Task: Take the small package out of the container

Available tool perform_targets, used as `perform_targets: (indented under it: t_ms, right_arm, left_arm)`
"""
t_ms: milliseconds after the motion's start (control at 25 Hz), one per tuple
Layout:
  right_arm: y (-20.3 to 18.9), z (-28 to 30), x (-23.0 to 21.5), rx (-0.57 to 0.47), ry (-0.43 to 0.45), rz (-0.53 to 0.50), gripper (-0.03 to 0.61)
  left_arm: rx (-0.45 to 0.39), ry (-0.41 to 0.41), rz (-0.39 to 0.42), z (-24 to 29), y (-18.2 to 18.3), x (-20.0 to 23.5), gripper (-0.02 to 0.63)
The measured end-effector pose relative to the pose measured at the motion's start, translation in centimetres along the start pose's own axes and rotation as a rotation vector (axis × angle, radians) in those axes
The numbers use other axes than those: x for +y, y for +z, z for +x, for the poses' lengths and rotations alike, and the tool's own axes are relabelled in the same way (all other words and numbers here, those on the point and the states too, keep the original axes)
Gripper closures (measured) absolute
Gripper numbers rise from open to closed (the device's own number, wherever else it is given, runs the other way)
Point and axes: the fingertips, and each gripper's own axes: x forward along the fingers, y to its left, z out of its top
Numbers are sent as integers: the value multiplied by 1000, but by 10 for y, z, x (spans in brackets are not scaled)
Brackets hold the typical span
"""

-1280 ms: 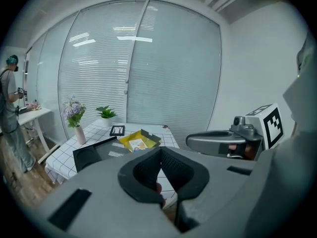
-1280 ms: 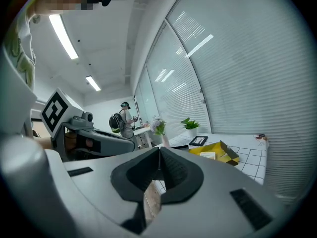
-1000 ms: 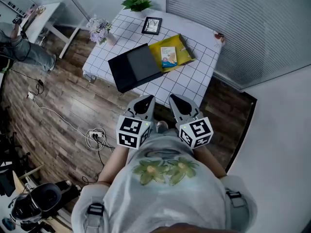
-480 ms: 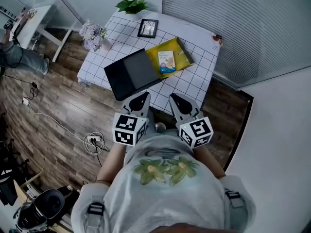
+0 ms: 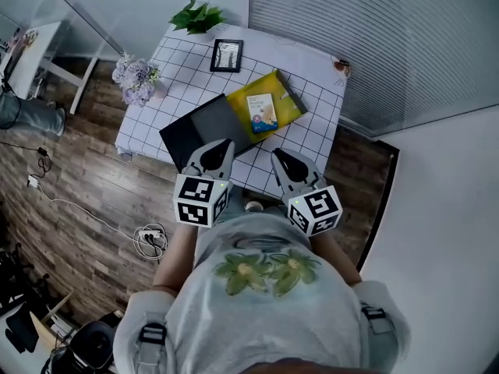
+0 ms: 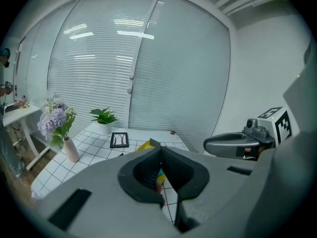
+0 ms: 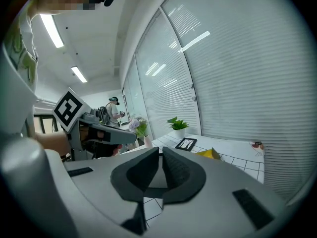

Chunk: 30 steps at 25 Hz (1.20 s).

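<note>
Head view, both gripper views examined.

1. The left gripper (image 5: 221, 145) and the right gripper (image 5: 277, 157) are held side by side in front of the person's chest, at the near edge of the tabletop (image 5: 312, 123). Both are pointed toward 12 o'clock.
2. The fingers of the left gripper are seen closed tip to tip in its own view. Nothing is gripped between them.
3. The fingers of the right gripper are likewise seen closed, and they are empty.
4. The small package (image 5: 262, 112), white and blue, is found lying on the yellow container (image 5: 287, 102) near the middle of the tabletop. Whether it sits inside the container or on top of it cannot be told. It is touched by neither gripper and lies at 12 o'clock from both.
5. A dark flat box (image 5: 199, 131) is placed just beside the container, at its 8 o'clock. Its near edge is overlapped by the left gripper in the head view.
6. A picture frame (image 5: 226, 55) is noted at 11 o'clock from the container, with a potted plant (image 5: 196, 15) beyond it at the far corner.
7. A vase of flowers (image 5: 134, 80) stands at the tabletop's 9 o'clock edge.
</note>
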Motion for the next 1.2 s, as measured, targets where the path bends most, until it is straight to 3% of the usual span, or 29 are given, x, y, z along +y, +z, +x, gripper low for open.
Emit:
perform_targets:
  t_ms: [640,1200]
  right_arm:
    - [26,43,-46,8,-107,48,565]
    - [-3,73,-70,136,-163,110,347]
  left_arm:
    - [83,-70,26,58,17,40,607]
    - [176,-130,49,91,4,45,607]
